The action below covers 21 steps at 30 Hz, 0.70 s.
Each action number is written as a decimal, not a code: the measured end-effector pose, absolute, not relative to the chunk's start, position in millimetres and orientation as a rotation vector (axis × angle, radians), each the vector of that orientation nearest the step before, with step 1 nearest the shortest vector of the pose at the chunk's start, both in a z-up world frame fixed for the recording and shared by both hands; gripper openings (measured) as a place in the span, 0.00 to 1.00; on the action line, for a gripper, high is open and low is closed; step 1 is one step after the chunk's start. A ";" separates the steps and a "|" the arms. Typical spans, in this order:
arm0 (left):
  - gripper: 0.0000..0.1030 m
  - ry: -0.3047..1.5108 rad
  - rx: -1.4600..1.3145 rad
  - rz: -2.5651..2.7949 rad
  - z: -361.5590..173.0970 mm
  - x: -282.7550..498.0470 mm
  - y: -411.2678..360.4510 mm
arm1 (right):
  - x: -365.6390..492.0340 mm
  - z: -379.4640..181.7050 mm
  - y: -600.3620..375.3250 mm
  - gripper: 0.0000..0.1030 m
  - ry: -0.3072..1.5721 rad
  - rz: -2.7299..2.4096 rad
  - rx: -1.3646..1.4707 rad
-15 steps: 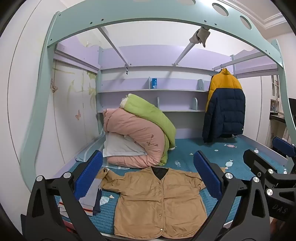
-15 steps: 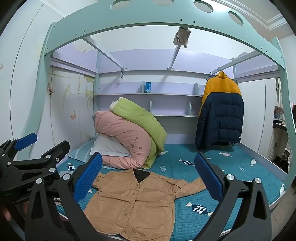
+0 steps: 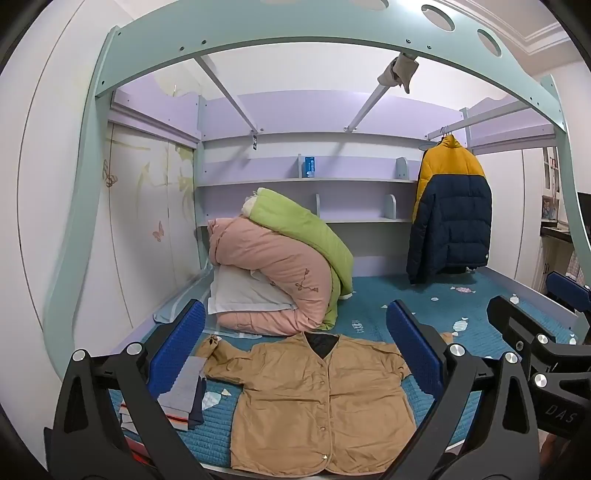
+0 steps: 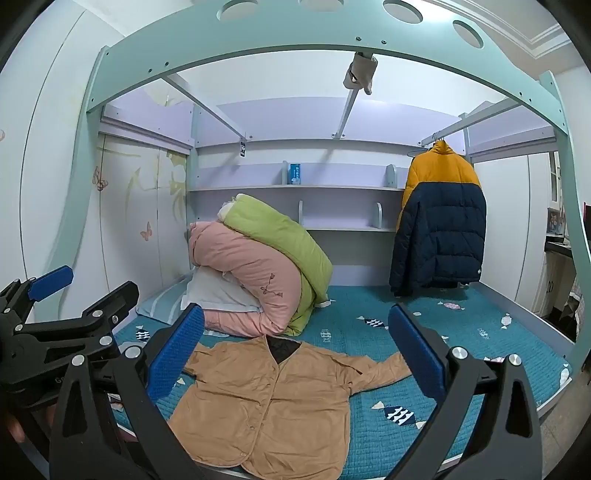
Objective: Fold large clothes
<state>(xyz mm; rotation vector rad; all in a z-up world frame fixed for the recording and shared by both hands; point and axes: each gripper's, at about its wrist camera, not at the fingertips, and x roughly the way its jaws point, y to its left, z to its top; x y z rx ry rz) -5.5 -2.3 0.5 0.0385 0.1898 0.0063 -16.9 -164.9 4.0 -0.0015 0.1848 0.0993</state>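
A tan button-front jacket [image 3: 317, 398] lies flat, face up, on the blue bed cover [image 3: 373, 314], collar toward the far wall. It also shows in the right wrist view [image 4: 273, 402] with its right sleeve stretched out sideways. My left gripper [image 3: 295, 354] is open and empty, held above the near edge of the bed in front of the jacket. My right gripper [image 4: 295, 354] is open and empty, at the same height to the right. Neither touches the jacket.
A pile of pink and green quilts [image 3: 280, 266] with a white pillow sits behind the jacket. Folded striped clothes [image 3: 181, 395] lie left of it. A yellow and navy puffer coat [image 3: 450, 214] hangs at the back right. The bed frame arch [image 3: 295, 22] spans overhead.
Both views have shifted slightly; the grippers stay open and the jacket lies as before.
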 end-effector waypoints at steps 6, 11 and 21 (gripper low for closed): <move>0.95 0.190 0.039 0.007 0.2 -5.3 -2.4 | -17.1 4.0 -165.1 0.93 0.185 0.099 0.000; 0.95 0.192 0.040 0.008 0.0 -5.2 -2.7 | -16.8 4.1 -165.2 0.93 0.187 0.100 0.002; 0.96 0.192 0.040 0.007 -0.6 -4.6 -2.5 | -19.8 3.3 -165.5 0.93 0.188 0.099 0.004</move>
